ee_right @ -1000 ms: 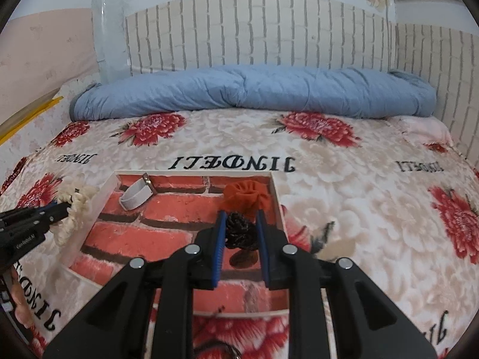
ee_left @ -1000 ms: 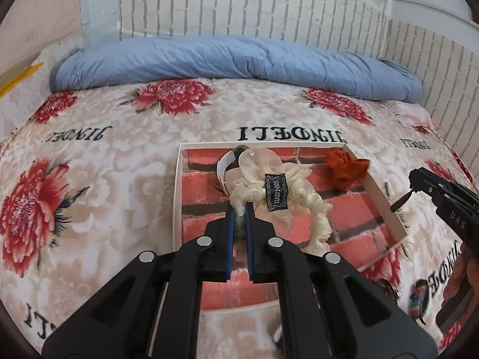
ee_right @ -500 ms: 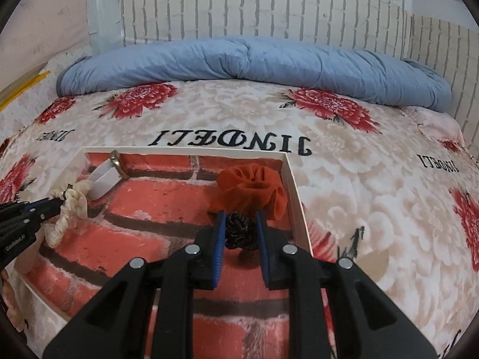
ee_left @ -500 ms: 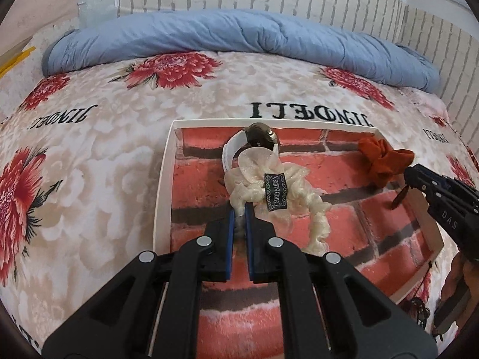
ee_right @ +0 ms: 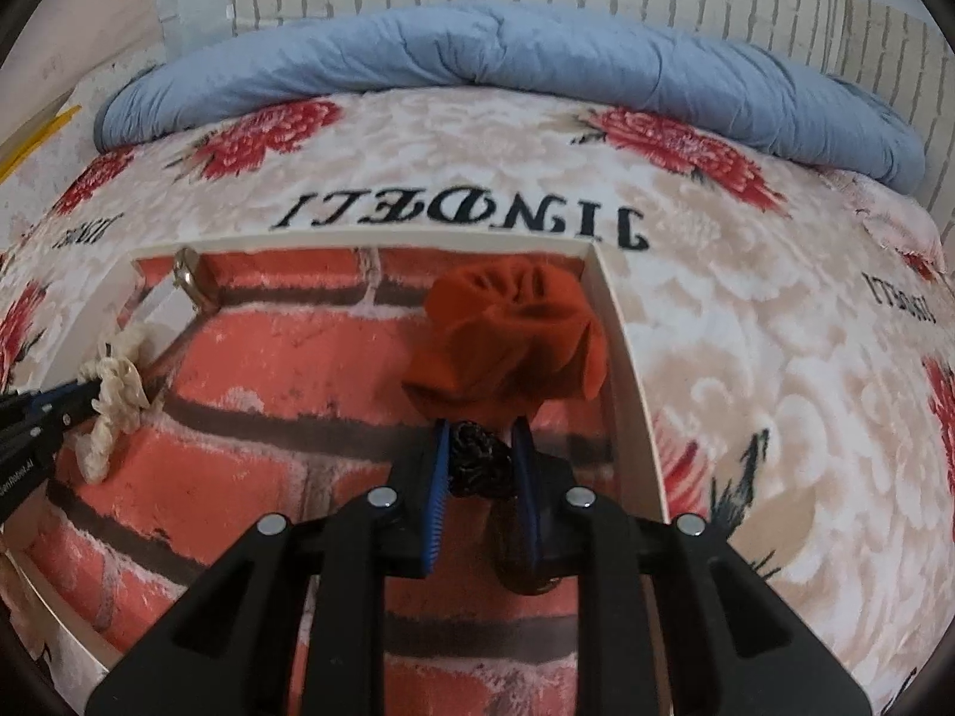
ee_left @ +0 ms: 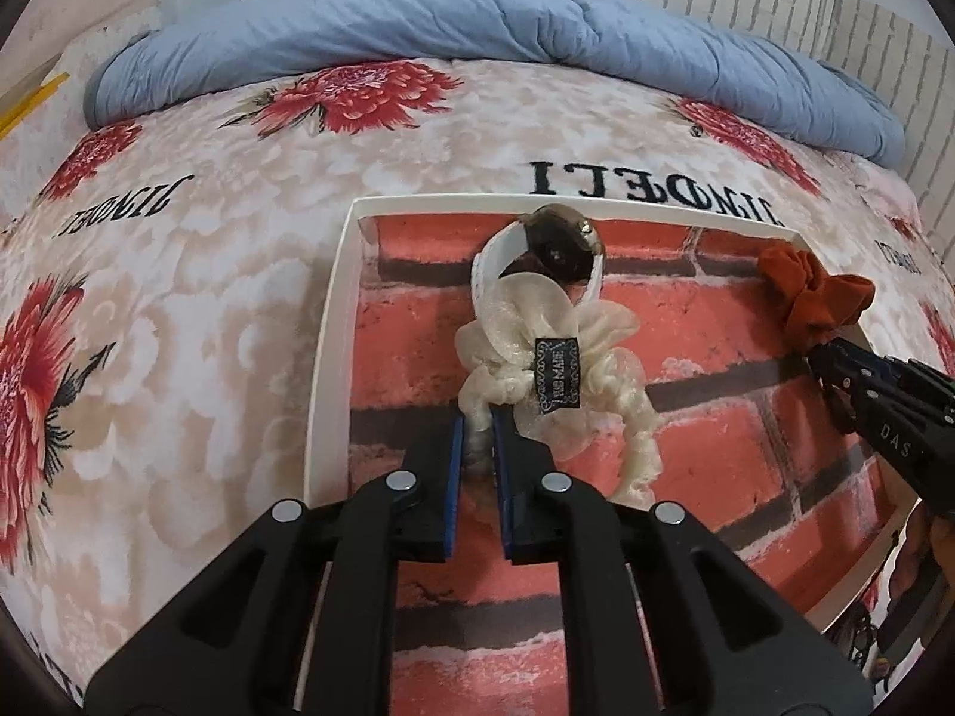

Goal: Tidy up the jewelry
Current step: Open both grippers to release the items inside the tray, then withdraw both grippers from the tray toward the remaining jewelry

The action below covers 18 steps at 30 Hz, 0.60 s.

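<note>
A shallow white tray (ee_left: 334,328) with a brick-print floor lies on the bed. My left gripper (ee_left: 476,417) pinches a cream scrunchie (ee_left: 555,358) with a black tag, low over the tray's left half; its jaws are opening with the fabric still between the pads. The scrunchie drapes against a white-strapped watch (ee_left: 555,238) at the far rim. My right gripper (ee_right: 480,426) holds a dark braided hair tie (ee_right: 477,459) just in front of an orange scrunchie (ee_right: 513,340) in the tray's far right corner; its jaws are opening too, the tie still between them.
A flowered bedspread (ee_right: 746,358) surrounds the tray, with a rolled blue duvet (ee_left: 477,36) along the brick-patterned wall behind. Small dark trinkets (ee_left: 859,644) lie outside the tray's near right corner. A hand (ee_left: 931,543) grips the right tool.
Both grippers have come down and forward over the tray, which now fills more of each view. The cream scrunchie has sunk toward the watch, the dark tie toward the orange scrunchie.
</note>
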### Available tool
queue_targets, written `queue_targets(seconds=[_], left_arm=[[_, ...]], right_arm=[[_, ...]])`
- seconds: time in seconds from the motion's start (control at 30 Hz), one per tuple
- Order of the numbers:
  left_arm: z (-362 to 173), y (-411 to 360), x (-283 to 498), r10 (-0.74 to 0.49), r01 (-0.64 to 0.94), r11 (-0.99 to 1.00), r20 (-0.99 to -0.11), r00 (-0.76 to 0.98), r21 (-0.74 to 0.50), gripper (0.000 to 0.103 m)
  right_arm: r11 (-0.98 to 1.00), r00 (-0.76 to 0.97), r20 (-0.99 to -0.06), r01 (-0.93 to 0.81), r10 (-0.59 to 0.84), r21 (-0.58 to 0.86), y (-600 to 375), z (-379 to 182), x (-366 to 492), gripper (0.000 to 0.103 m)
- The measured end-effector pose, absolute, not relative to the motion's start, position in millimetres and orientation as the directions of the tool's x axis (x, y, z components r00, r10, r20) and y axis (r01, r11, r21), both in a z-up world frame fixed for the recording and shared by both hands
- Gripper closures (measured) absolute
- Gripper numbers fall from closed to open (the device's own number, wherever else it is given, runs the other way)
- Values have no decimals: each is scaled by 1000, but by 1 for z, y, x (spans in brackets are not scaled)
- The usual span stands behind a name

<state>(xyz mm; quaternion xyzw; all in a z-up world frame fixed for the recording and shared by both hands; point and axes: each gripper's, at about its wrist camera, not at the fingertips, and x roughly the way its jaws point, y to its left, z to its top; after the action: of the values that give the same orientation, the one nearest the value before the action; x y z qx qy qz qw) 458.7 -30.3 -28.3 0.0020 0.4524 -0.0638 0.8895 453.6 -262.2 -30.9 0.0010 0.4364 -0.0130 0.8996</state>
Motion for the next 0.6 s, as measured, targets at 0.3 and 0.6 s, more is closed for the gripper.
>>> queue_targets(seconds=[0.3,0.6], left_arm=[[-1,-23,436,-110,105,993,-780,617,-57,49],[50,-13,396,-148,105,989,-721,677,-104,8]], right_arm=[[999,642,-767,15,15,32,-273,-1,435,36],[999,712,-702,41,-6,33,-296,56,392,12]])
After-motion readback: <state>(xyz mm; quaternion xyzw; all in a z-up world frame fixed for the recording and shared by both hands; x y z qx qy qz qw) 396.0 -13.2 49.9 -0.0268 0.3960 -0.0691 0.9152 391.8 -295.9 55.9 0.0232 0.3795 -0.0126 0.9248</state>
